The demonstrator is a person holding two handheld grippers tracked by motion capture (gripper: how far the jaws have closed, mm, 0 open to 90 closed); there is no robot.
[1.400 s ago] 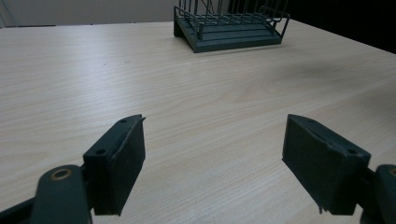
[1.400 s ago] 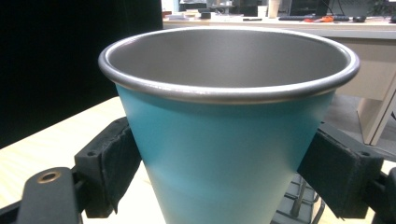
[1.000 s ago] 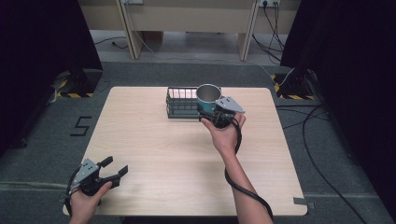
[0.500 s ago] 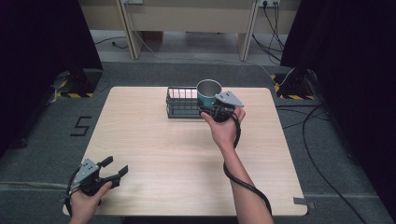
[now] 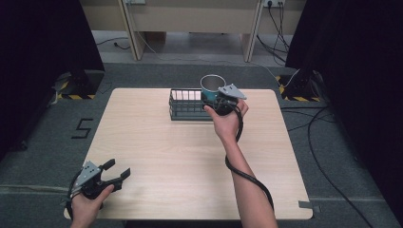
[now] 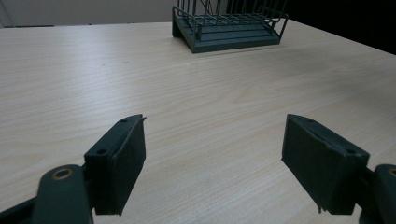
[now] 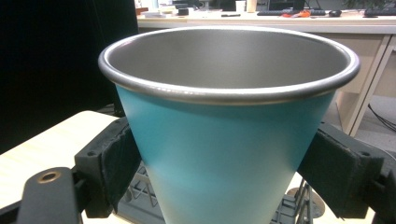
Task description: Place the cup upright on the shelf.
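Fingers of the right gripper clamp a teal metal cup upright above the wire rack at the surface's far edge; the left gripper rests spread wide near the front corner.

Each gripper is black, with a grey three-cornered plate on top; the left gripper and the right gripper look alike in the high view. A thick black cable trails from the right one along the forearm. Up close, the left gripper's fingers are dark, flat, rectangular pads with small round holes, fixed on rounded black arms that carry a brass-coloured ring. Both forearms are bare, with no sleeves in sight.
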